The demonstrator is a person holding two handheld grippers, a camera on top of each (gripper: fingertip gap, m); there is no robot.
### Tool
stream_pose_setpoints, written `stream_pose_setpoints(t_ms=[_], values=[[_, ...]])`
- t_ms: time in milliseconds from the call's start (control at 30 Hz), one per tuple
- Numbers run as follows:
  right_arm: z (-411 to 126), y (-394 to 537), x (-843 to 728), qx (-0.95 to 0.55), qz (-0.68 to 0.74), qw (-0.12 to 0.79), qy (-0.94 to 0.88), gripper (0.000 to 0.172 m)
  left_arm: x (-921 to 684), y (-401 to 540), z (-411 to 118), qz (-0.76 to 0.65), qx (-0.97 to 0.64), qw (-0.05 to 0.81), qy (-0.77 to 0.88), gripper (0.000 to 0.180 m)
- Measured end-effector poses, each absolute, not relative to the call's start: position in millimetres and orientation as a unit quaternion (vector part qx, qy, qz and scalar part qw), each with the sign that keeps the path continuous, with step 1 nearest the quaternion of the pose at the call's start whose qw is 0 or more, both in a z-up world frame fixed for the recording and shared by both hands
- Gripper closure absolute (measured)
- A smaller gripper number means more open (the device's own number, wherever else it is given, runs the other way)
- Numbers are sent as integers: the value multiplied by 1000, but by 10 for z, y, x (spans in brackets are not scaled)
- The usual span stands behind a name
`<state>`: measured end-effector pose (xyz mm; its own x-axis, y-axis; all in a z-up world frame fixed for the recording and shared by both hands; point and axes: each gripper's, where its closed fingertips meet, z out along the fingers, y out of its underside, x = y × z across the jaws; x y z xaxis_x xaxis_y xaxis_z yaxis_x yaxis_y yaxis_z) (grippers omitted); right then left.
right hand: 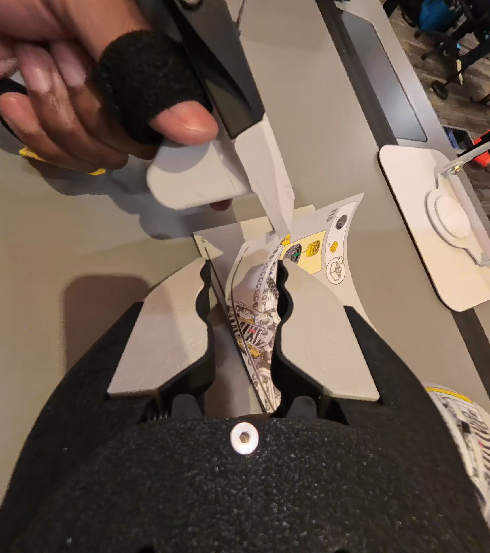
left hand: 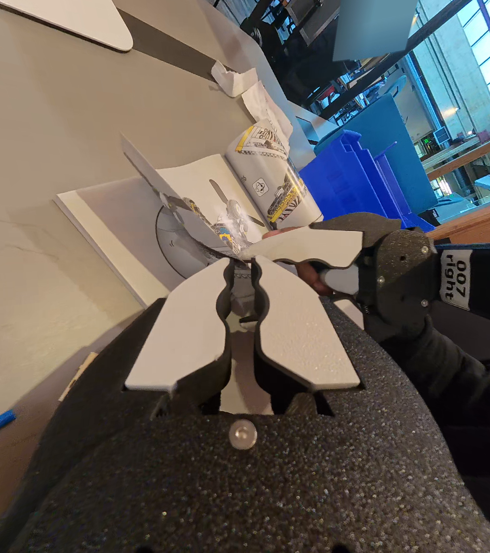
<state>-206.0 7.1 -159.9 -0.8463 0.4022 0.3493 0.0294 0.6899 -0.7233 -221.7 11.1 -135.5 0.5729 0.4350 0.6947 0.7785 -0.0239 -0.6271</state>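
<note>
The left gripper (left hand: 242,263), black textured body with pale grey curved fingers (left hand: 195,314), points forward and down with its jaws nearly closed, only a narrow slot showing between the black wavy pads. A bare hand (right hand: 67,98) wearing black fabric finger bands drives it, the thumb pressed on a pale grey trigger paddle. The right gripper (right hand: 242,266), of the same build, reaches in from the right so that its fingertip (left hand: 252,253) meets the left gripper's tips almost at a right angle. Its jaws stand clearly apart. A black sleeve covers the right forearm (left hand: 462,389).
</note>
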Motion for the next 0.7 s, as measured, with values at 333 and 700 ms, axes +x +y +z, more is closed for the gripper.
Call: stream_pose_setpoints(t_ms=[333, 700], values=[[-1643, 232, -2139, -195, 402, 207, -871, 153, -2280, 113, -1387, -152, -700, 540, -441, 169], [-1599, 231, -2144, -270, 457, 135, -837, 169, -2319, 89, -1352, -144, -690, 549, -449, 166]])
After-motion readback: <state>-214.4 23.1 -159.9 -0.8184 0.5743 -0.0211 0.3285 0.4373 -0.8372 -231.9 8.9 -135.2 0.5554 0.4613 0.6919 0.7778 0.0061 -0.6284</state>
